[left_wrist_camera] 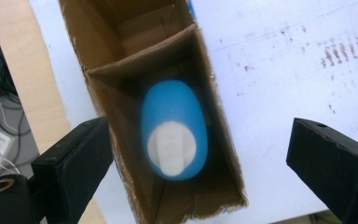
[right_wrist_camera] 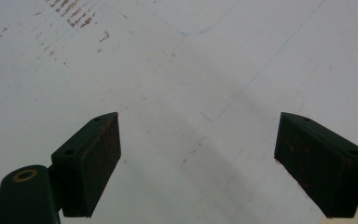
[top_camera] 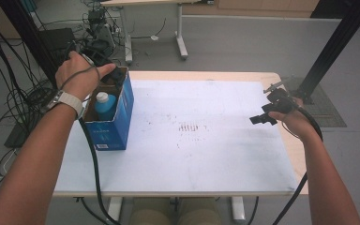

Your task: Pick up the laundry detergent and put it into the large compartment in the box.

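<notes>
A blue carton (top_camera: pixel 118 123) with its top open stands upright at the left of the white table (top_camera: pixel 206 154). In its near compartment sits a blue bottle (top_camera: pixel 105 105) with a white cap. My left gripper (top_camera: pixel 116 75) hangs just above the carton's far end, pointing down. Looking down along the left gripper (left_wrist_camera: pixel 198 128), I see its jaws wide apart over the bottle (left_wrist_camera: pixel 172 116) and touching nothing; the carton's (left_wrist_camera: pixel 98 42) far compartment looks empty. My right gripper (top_camera: pixel 262 117) hovers near the table's right edge. The right gripper (right_wrist_camera: pixel 198 121) is open over bare tabletop.
A brown smudged patch (top_camera: pixel 187 127) marks the middle of the table. Cables and equipment (top_camera: pixel 96 28) crowd the floor at the left and back left. A black post (top_camera: pixel 337 42) rises at the right, beyond the table's far right corner. Another table's legs (top_camera: pixel 182 44) stand behind.
</notes>
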The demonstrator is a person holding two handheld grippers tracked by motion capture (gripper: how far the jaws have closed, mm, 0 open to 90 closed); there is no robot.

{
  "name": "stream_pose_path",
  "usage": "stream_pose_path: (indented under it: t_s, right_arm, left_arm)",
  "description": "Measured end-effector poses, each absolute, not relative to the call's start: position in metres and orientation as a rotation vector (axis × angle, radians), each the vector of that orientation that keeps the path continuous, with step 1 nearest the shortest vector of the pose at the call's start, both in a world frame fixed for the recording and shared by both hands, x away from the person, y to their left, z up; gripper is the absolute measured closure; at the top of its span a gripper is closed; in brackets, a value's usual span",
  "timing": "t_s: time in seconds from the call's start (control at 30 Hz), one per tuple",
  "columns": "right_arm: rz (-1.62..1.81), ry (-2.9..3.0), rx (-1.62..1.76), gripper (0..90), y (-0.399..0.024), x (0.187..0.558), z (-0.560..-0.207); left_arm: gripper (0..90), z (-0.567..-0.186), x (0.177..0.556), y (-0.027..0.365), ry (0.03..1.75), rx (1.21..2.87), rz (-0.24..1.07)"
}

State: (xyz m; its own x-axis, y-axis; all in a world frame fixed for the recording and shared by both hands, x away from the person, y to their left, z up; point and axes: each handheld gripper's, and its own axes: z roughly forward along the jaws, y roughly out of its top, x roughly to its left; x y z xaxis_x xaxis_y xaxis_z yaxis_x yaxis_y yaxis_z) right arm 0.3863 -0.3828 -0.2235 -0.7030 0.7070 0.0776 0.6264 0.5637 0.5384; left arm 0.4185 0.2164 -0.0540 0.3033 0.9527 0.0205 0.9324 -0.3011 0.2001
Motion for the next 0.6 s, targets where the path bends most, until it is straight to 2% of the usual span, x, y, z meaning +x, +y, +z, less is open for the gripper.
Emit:
stream_pose_path:
  t_s: [0.33, 0.6]
  right_arm:
    - [0.831, 2.639, 1.134, 14.5, -0.385, 0.383, -0.221]
    - [0.825, 2.646, 1.121, 14.5, -0.382, 0.382, -0.218]
  left_arm:
    - [5.5, -0.016, 0.401, 0.212, 1.541, 2.485, 0.216]
    - [4.3, -0.003, 0.396, 0.192, 1.361, 2.576, 0.152]
